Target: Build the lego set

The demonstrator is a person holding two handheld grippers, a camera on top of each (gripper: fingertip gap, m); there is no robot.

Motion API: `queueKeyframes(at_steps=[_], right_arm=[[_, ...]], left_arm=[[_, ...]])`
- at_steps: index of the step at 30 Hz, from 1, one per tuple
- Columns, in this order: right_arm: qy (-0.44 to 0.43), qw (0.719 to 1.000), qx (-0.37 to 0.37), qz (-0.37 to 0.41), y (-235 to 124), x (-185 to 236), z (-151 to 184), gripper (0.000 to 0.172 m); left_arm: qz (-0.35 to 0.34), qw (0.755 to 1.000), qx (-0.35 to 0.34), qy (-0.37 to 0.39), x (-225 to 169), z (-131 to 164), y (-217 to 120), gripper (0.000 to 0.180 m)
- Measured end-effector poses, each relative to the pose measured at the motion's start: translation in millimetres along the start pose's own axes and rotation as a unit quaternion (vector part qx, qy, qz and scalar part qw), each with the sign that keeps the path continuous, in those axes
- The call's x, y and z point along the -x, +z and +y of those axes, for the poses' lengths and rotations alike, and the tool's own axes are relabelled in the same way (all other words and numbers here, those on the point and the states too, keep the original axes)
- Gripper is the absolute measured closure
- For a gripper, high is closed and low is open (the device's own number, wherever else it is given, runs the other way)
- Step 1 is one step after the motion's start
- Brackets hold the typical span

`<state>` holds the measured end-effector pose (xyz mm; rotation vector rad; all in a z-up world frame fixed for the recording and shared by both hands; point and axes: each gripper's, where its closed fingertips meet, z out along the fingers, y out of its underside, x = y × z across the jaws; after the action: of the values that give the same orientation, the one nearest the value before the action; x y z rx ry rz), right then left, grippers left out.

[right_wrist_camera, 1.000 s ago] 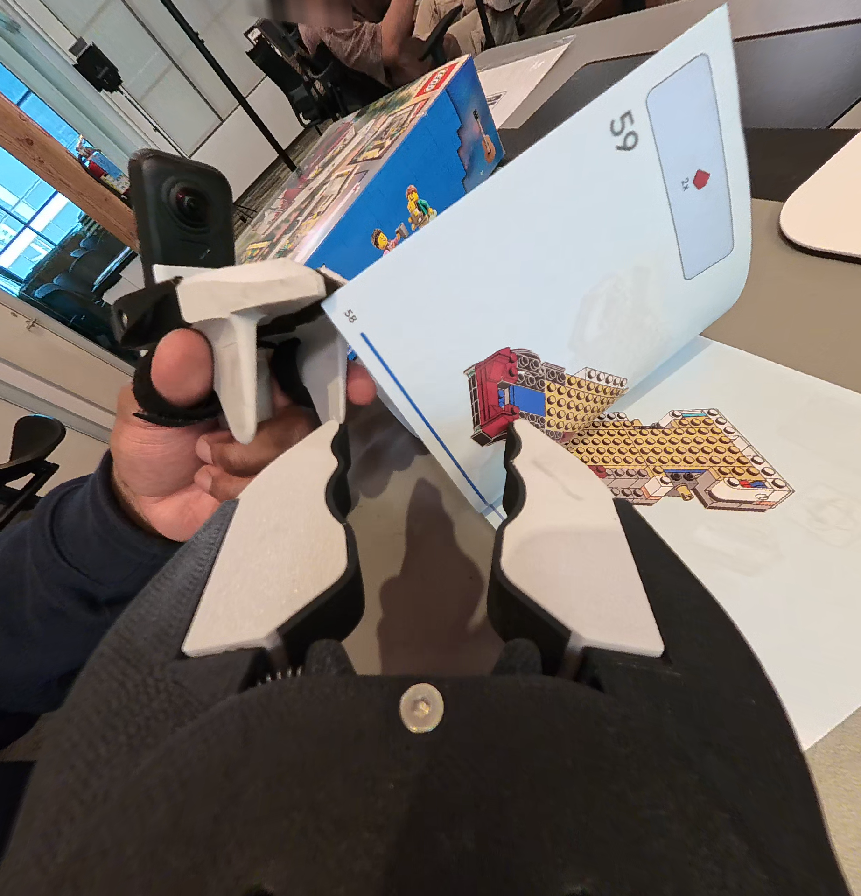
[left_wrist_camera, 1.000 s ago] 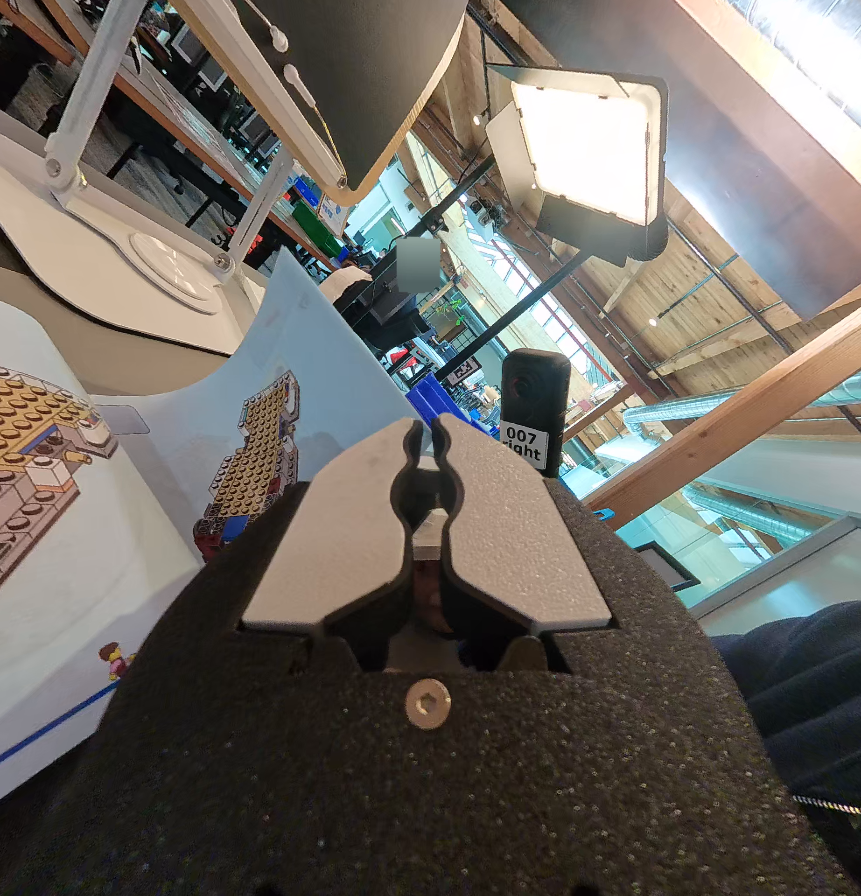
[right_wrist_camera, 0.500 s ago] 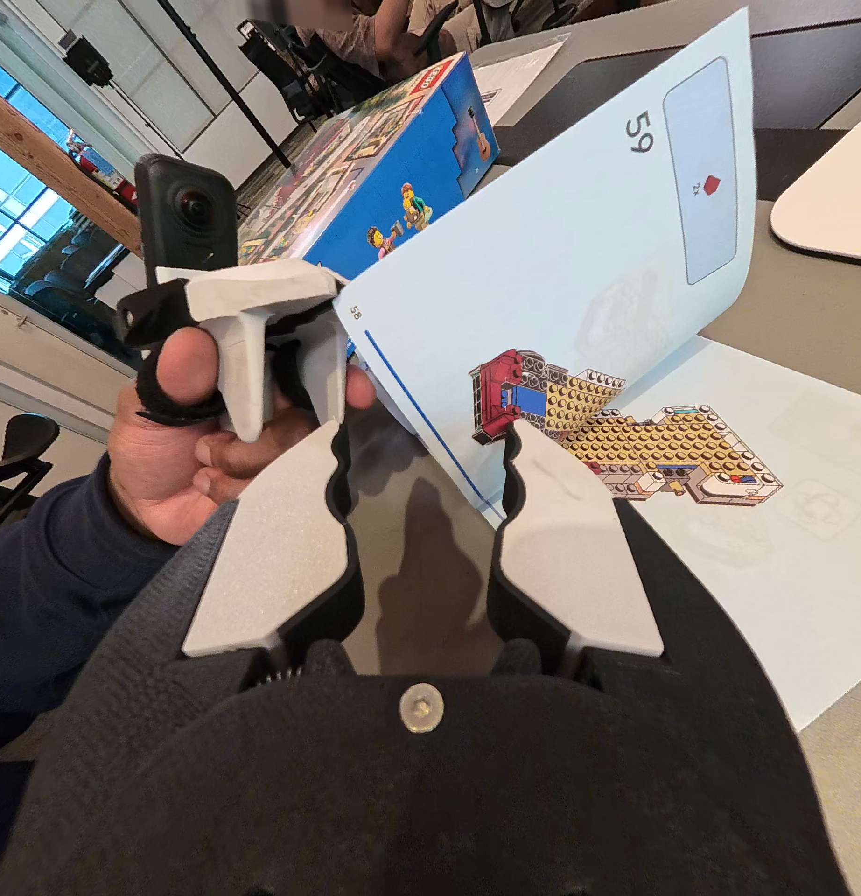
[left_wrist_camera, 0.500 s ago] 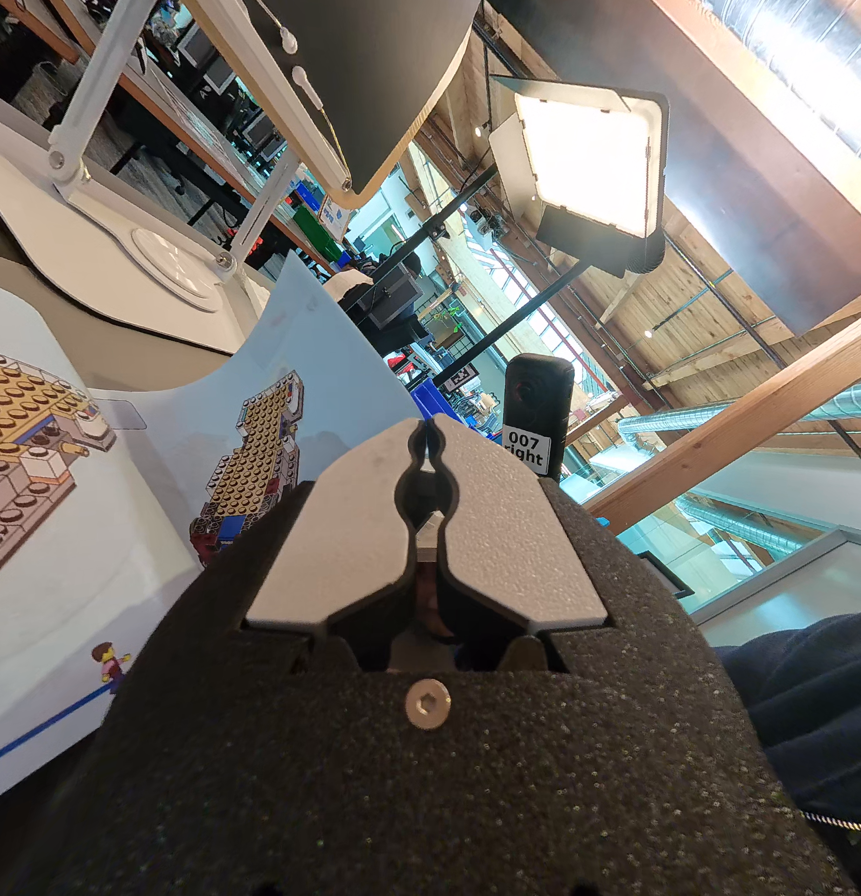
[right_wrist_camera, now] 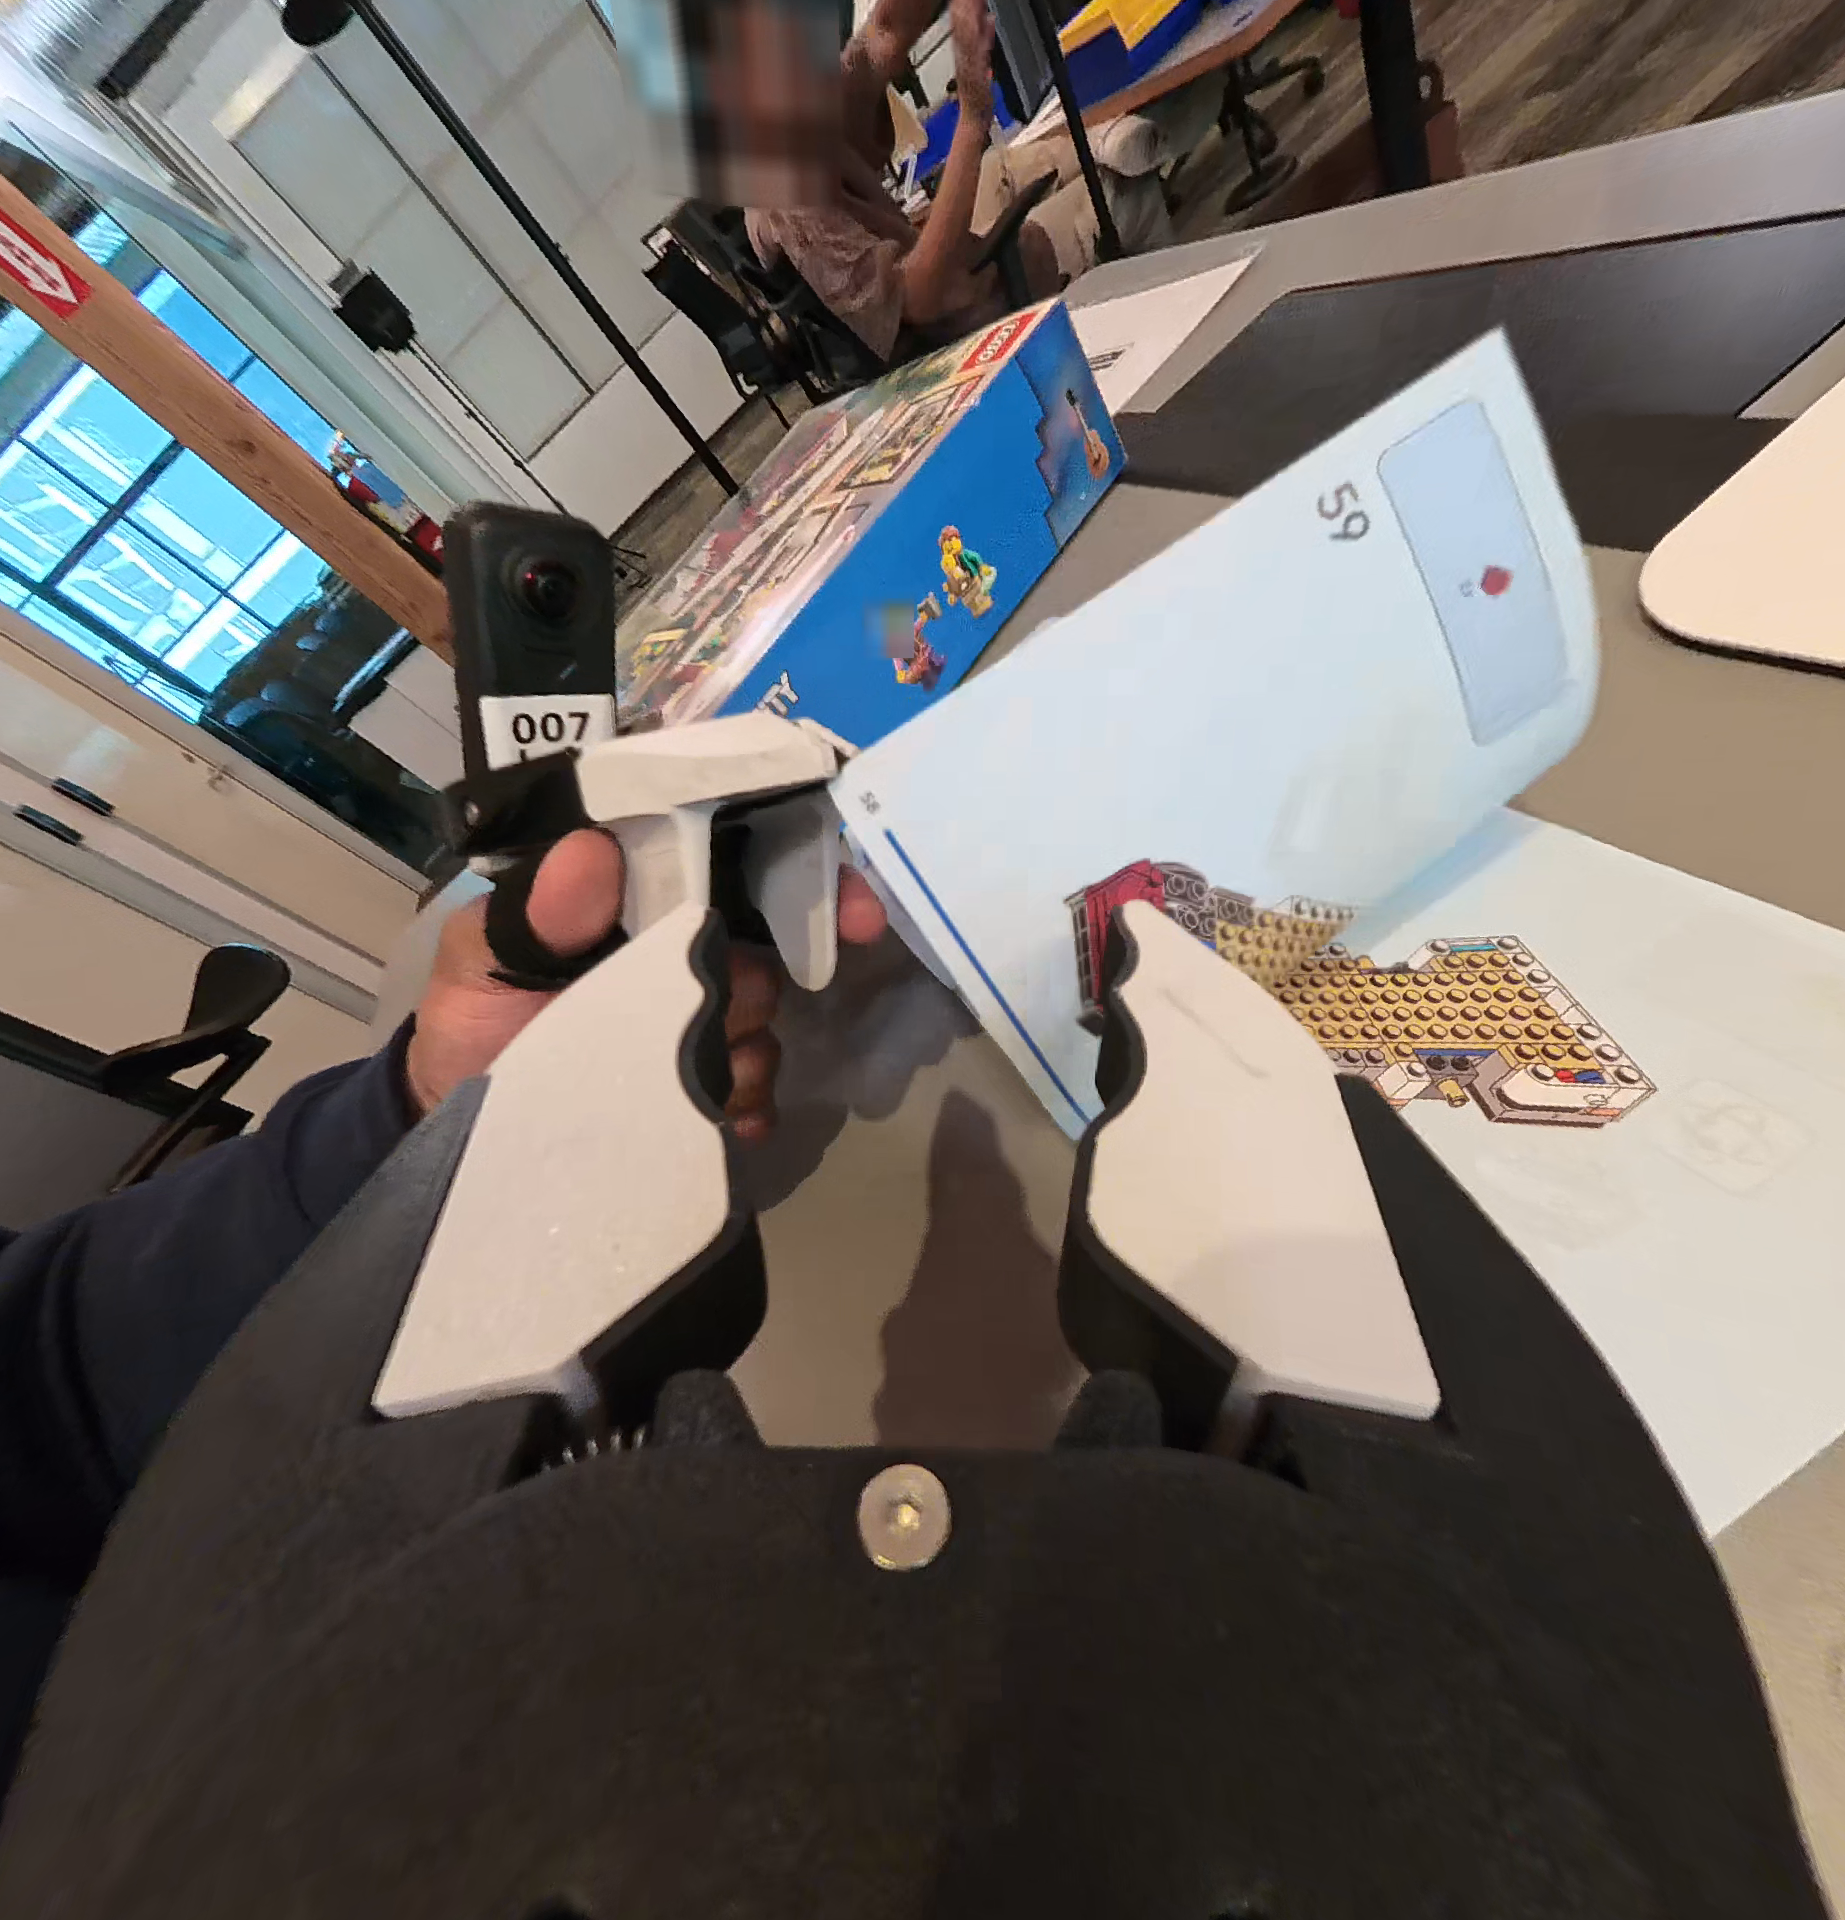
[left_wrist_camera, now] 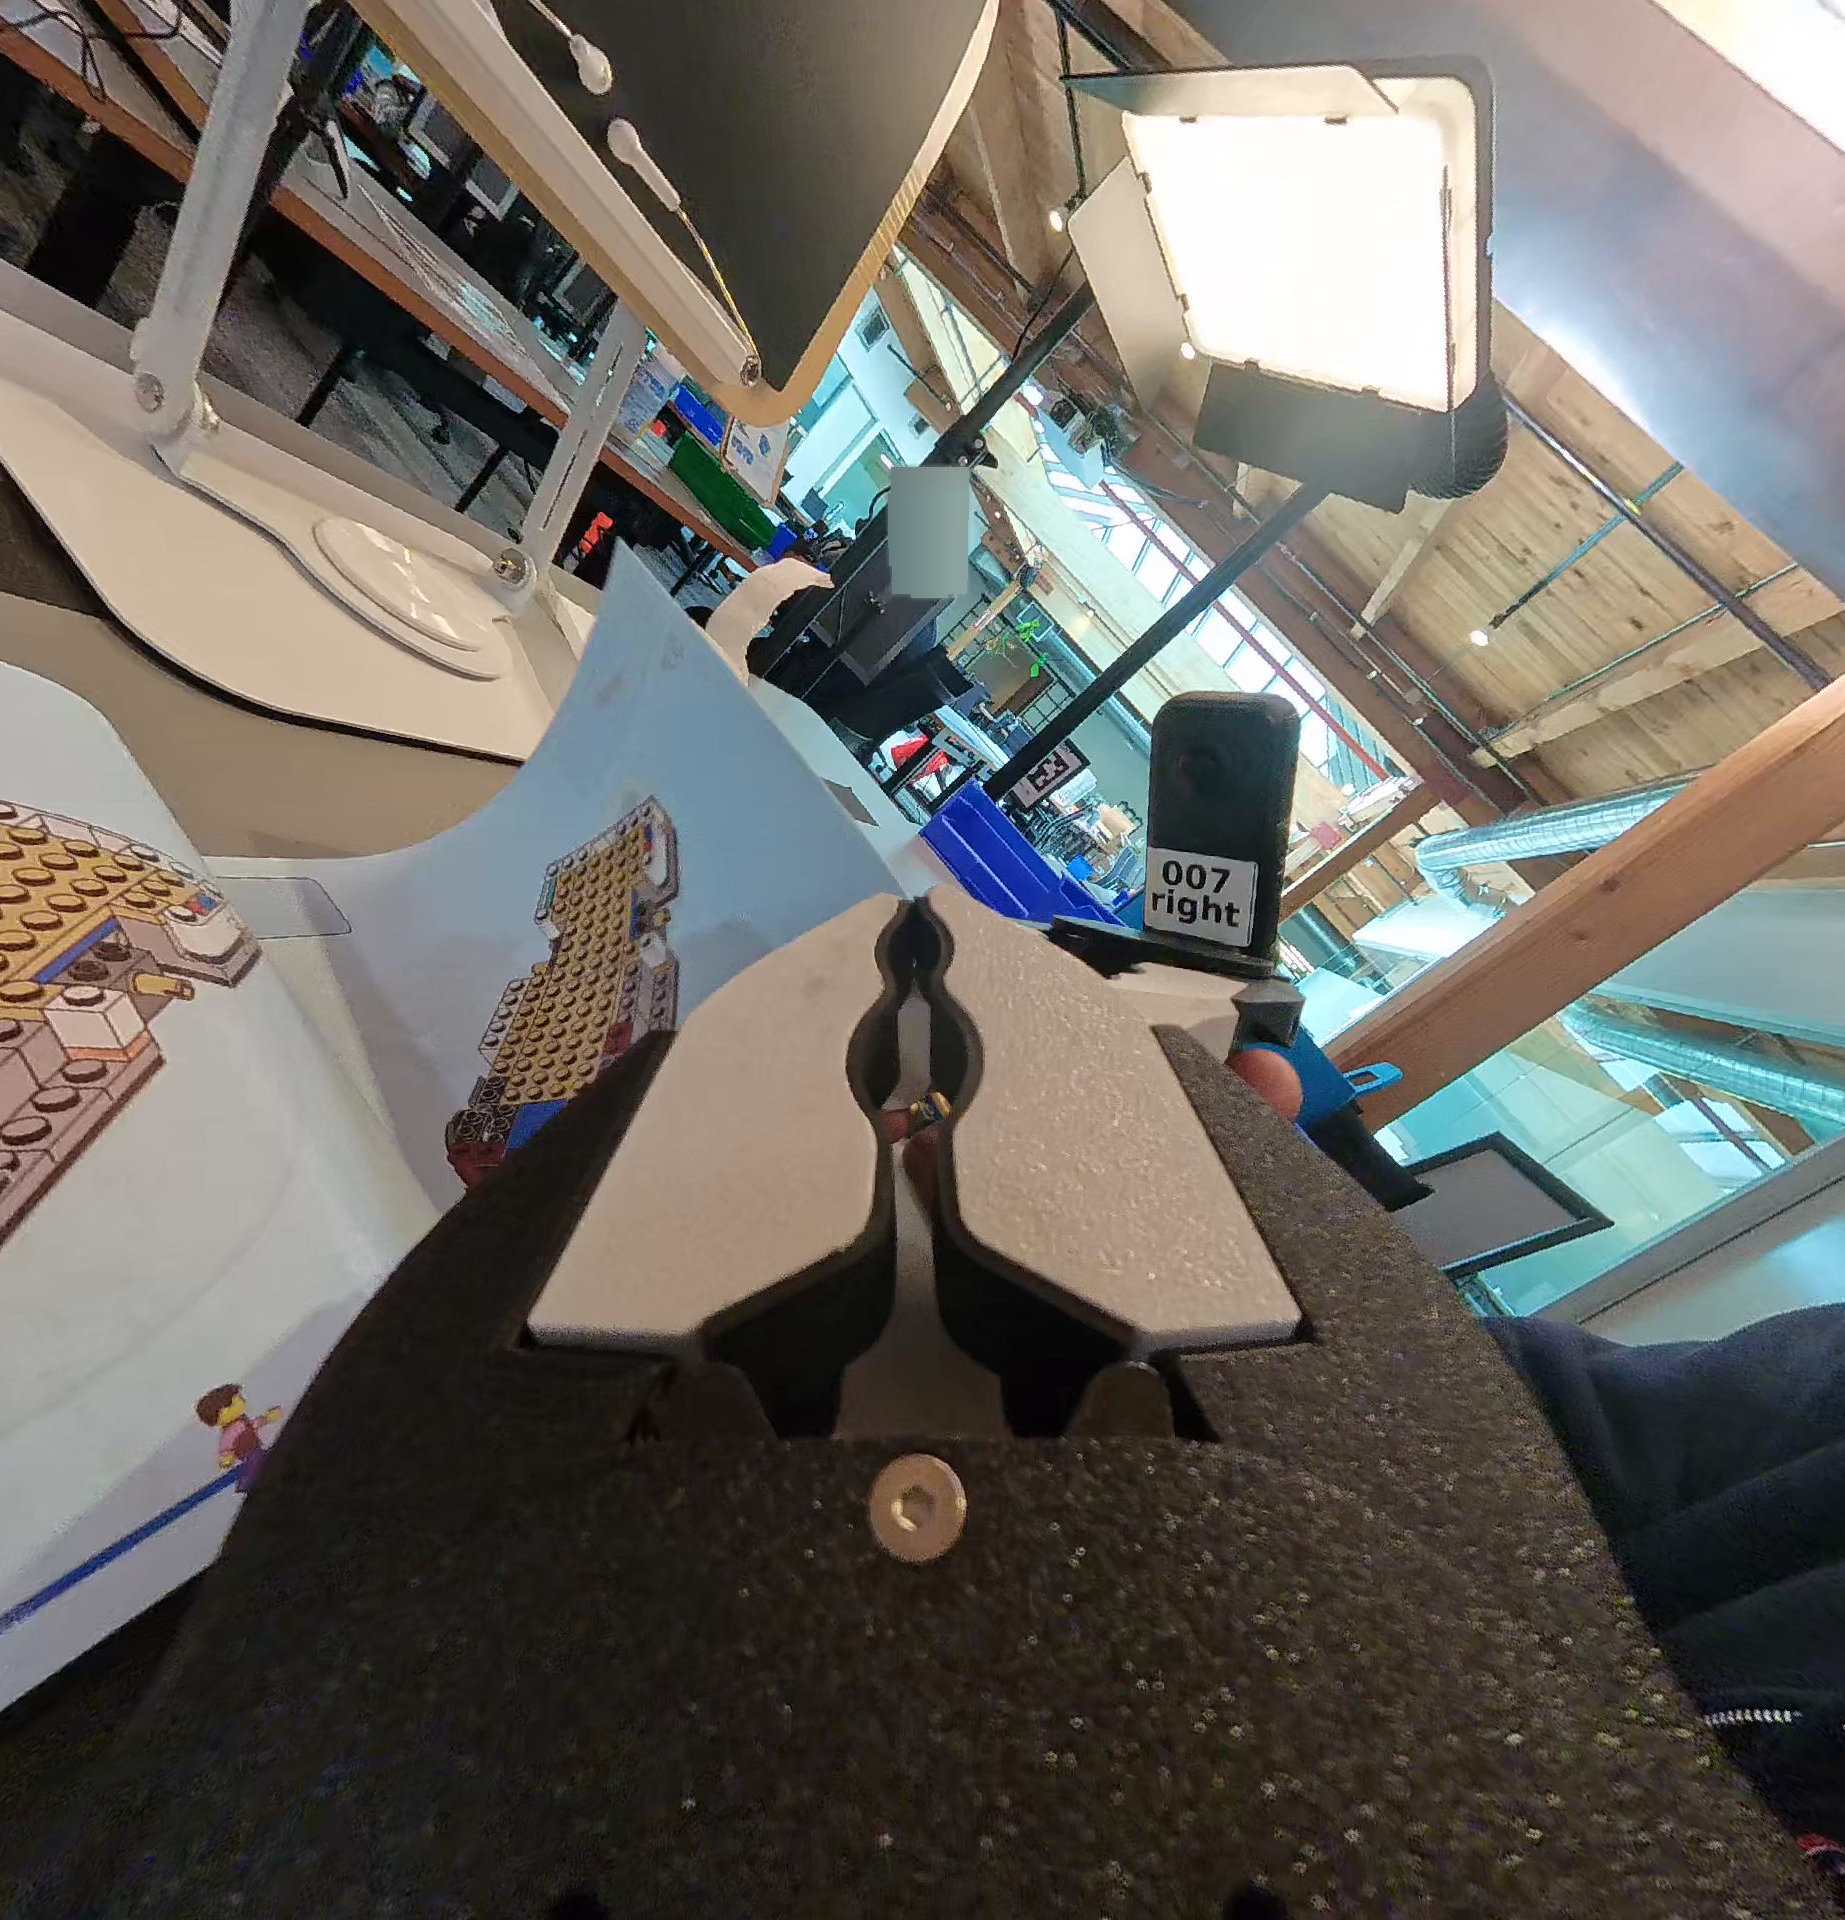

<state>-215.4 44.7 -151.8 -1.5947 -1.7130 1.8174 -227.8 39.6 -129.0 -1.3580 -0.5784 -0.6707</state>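
Both grippers are at the instruction booklet (right_wrist_camera: 1676,1195): my left gripper (left_wrist_camera: 916,912), jaws pressed together, pinches the lifted page (right_wrist_camera: 1209,675) by its corner, and my spread right gripper (right_wrist_camera: 918,914) hovers just beside its lower edge.

A blue toy box (right_wrist_camera: 928,540) lies on the grey surface (right_wrist_camera: 1676,821). A lit panel lamp (left_wrist_camera: 1302,218) hangs overhead. A white stand base (left_wrist_camera: 222,540) sits nearby.

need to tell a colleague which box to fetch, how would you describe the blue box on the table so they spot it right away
On the grey table, look past the open instruction booklet with its lifted page, toward the windows. The blue box lies flat just beyond that page. It is the only cardboard box there, bright blue with a printed toy building scene and small figures.
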Motion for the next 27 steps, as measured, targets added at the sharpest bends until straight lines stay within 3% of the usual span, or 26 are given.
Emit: queueKeyframes(at_steps=[4, 13, 27], right_arm=[[0.033, 0.999, 0.02, 0.014, 0.3, -9.7, 7.9, 0.1], [0.16, 0.986, -0.01, -0.036, -0.4, -14.8, 2.5, 0.091], [0.145, 0.989, 0.014, -0.011, 0.8, -24.4, 10.7, 0.123]], left_arm=[[0.002, 1.0, 0.009, 0.006, -1.3, 4.5, 2.4, 0.18], [0.008, 0.999, 0.034, 0.02, -4.1, 14.3, 6.7, 0.18], [-0.003, 0.999, 0.052, 0.01, 1.9, 19.9, 7.6, 0.18]])
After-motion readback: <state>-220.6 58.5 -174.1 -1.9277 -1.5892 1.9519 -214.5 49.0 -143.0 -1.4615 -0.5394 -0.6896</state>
